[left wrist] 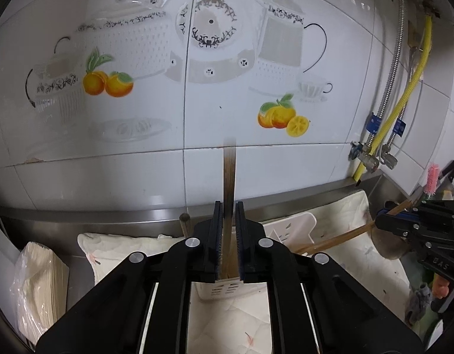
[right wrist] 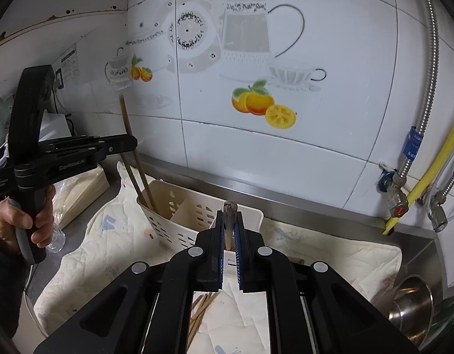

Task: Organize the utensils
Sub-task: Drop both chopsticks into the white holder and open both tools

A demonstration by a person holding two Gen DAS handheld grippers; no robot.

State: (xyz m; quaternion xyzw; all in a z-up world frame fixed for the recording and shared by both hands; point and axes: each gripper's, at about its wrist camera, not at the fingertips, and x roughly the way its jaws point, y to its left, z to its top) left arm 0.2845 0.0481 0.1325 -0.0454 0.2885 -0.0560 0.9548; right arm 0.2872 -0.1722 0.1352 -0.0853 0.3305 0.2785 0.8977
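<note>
Between left tool [left wrist: 229, 206] fingers, chopsticks [left wrist: 229, 177]

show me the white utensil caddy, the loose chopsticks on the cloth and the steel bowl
white utensil caddy [right wrist: 168, 221]: right wrist view, slotted front wall
loose chopsticks [right wrist: 199, 312]: right wrist view, middle of the bundle
steel bowl [right wrist: 411, 309]: right wrist view, outer side

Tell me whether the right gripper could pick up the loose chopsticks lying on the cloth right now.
Probably not yet: the right gripper is shut on a wooden utensil over the white caddy. The loose chopsticks lie uncovered below it.
</note>
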